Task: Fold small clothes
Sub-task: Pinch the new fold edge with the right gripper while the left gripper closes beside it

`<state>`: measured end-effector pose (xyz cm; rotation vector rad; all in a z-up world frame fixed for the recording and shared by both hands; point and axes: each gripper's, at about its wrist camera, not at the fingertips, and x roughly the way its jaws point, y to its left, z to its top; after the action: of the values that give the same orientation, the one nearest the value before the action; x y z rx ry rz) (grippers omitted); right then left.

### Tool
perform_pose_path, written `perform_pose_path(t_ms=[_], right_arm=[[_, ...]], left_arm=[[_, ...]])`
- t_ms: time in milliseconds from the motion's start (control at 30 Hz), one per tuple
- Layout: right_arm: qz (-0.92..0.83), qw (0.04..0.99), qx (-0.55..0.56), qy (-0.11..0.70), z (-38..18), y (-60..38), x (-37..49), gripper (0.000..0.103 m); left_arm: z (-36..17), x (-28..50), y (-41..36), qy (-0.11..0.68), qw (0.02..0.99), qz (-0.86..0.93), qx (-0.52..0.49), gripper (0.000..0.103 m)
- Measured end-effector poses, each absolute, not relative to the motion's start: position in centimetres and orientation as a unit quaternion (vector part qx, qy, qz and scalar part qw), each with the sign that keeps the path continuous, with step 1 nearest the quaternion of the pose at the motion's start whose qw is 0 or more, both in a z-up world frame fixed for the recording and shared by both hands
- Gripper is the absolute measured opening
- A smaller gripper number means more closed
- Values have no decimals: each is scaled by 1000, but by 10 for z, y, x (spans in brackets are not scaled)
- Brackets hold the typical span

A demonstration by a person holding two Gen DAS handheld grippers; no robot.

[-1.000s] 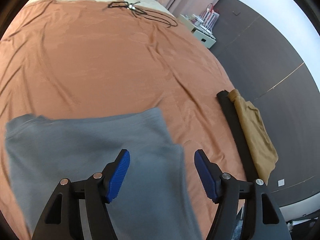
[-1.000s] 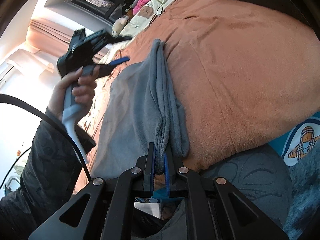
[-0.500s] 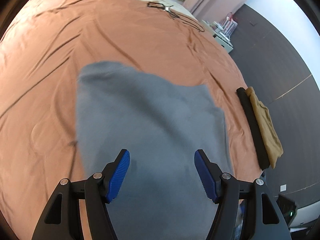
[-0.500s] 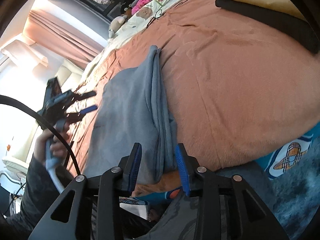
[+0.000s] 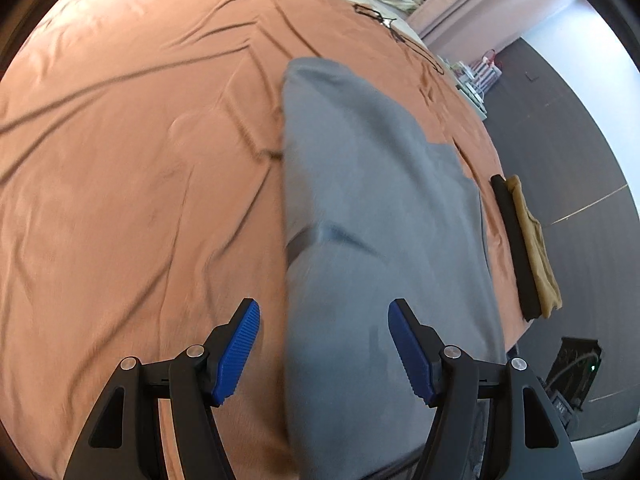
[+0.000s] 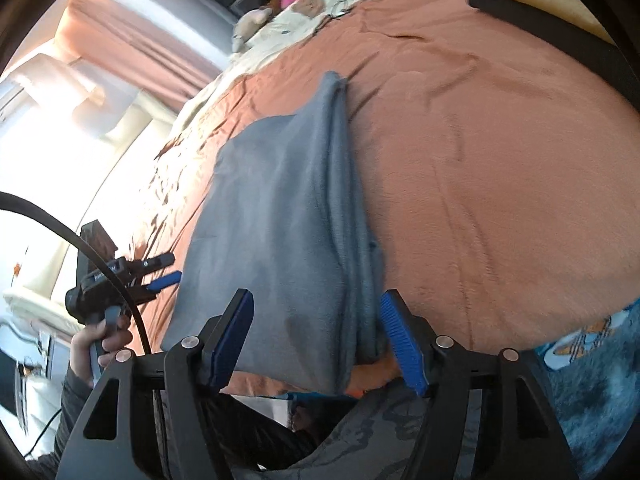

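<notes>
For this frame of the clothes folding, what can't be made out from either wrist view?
- Near end of the grey garment: left wrist view, cut off by the bottom edge, behind the left claw.
- Its fold layers: right wrist view, bunched and blurred; no count possible.
- Black and tan folded clothes: both views, small at the rim; type unclear.
- Black item far up the bed: too small.

Left gripper [image 5: 324, 344] gapes, tilted downward; right gripper [image 6: 316, 336] fingers have just been opening, gripping nothing.

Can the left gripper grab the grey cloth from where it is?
Probably yes. The left gripper has its jaws open right over the grey cloth, and nothing lies between them on the orange bedspread.
</notes>
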<state>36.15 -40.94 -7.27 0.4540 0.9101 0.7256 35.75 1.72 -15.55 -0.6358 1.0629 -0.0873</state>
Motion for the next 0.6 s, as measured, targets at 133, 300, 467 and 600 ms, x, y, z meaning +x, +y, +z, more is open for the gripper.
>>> perform_pose_path(t_ms=[133,300,467,600], right_arm=[[331,814,186,439,-77,-398,370,64],[312,817,165,455,-84,-398,379,28],[317,822,155,448,-82,-398,379,9],[314,826,158,441,-80,-399,381,6]], left_arm=[[-164,339,18,496,805,-48,-320,62],[-176,318,18,498,790,-60,-353,48],[-184,299,20,488,779,-74,-388,46],[-188,293,19,483,768,-88,-411,46]])
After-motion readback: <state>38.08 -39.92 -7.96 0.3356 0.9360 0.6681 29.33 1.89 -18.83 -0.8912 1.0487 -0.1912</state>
